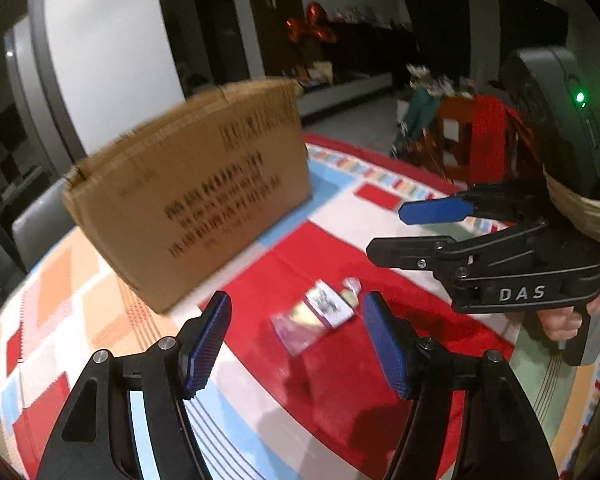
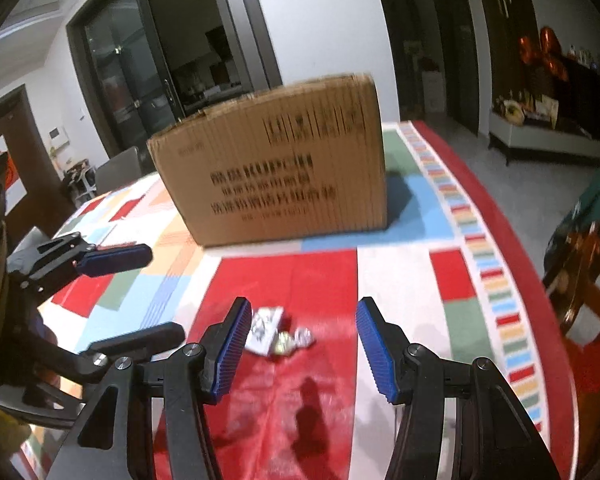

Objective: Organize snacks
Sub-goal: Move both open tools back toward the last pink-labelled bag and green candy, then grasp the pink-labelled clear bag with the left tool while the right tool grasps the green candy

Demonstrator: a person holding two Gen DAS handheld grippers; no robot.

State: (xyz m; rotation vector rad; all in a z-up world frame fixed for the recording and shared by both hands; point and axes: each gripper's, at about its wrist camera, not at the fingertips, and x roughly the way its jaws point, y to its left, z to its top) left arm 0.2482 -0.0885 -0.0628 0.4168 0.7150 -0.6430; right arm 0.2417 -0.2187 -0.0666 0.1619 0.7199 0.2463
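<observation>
Patchwork red tablecloth point(image 1: 332, 380) | brown cardboard box point(image 1: 204, 208) awaited snacks | small crinkled snack packet point(image 1: 320, 316) lay loose | left gripper point(image 1: 296, 344), right gripper point(image 2: 300, 348) agape, empty, aimed at it.

From my feed the room looks dim, its white walls point(image 2: 332, 28) lit unevenly. I see dark-framed glass doors point(image 2: 140, 76) at the back left, with a grey chair point(image 2: 120, 172) near them. A dark doorway point(image 1: 220, 28) and tall dark cabinets point(image 1: 276, 8) sit farther back, above a pale grey floor point(image 2: 540, 184). On the right I can make out a wooden chair point(image 2: 588, 276) and a low white-fronted sideboard point(image 2: 540, 136) crowded with blurred things.
</observation>
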